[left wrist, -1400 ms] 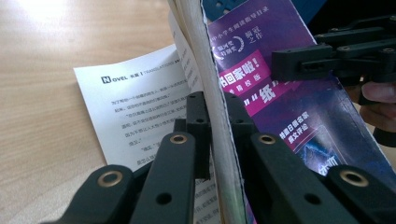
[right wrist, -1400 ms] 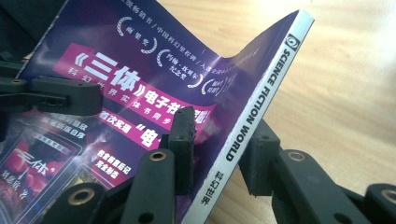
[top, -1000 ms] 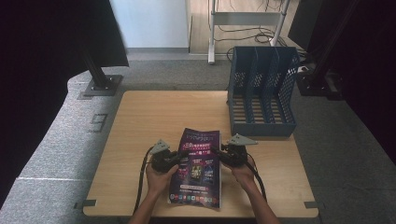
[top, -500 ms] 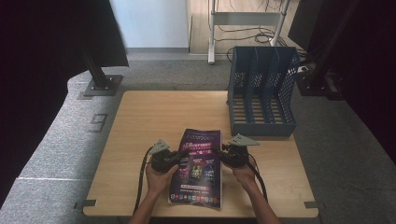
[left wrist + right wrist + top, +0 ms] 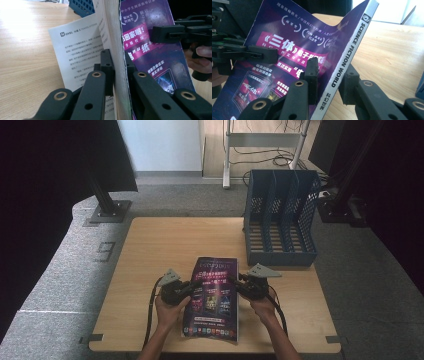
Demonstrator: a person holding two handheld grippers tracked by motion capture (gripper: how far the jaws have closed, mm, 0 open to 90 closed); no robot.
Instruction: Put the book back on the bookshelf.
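A purple-covered magazine [image 5: 212,295] hangs between both grippers over the front of the wooden table [image 5: 165,245]. My left gripper [image 5: 197,284] is shut on its open page edge [image 5: 117,65]; a white printed page [image 5: 75,50] falls loose to the left of the jaws. My right gripper [image 5: 235,282] is shut on the spine side [image 5: 329,75], one pad on the cover [image 5: 287,50] and the other behind the spine lettered SCIENCE FICTION WORLD. In each gripper view the other gripper grips the far edge: the right gripper [image 5: 172,32], the left gripper [image 5: 249,53].
A blue slotted file rack [image 5: 280,220] stands at the table's back right, its compartments open towards me. Bare wood stretches across the back left of the table. Black stands and grey carpet surround it.
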